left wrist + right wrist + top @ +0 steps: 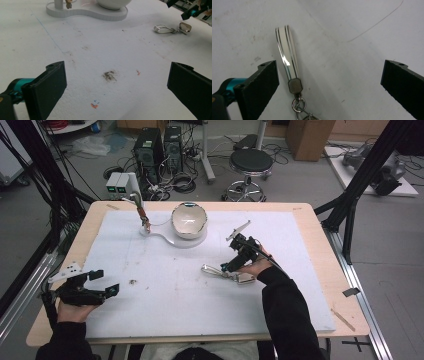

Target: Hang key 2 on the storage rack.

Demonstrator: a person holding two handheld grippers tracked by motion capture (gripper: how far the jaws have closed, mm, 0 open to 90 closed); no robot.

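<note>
1. Hovering over the keychain (227, 271), the right gripper (231, 264) has its jaws spread wide and holds nothing.
2. Seen in the right gripper view, the keychain's strap (287, 58) lies flat on the mat (352, 75) between the two jaws, nearer the left one; neither jaw touches it.
3. A knurled ferrule (295, 86) ends the strap, and a ring (298, 104) hangs below it at the bottom edge of that view.
4. From the high view, the keychain lies on the mat right of centre, just in front of the person's right hand (256, 266); its strap loop points left and a shiny tag (245, 278) lies at the hand end.
5. The left gripper (97, 287) sits at the near left corner of the mat, well apart from the keychain, jaws wide apart and empty.
6. Its own view shows bare, stained mat between the jaws, with a dark smudge (109, 75) ahead and the keychain (172, 28) far off at upper right.
7. A white bowl (189, 219) stands on a white stand (165, 239) at the far side of the mat, well apart from both grippers. A post (142, 217) rises from the stand's left end with a small item hung on it; what that item is cannot be told.
</note>
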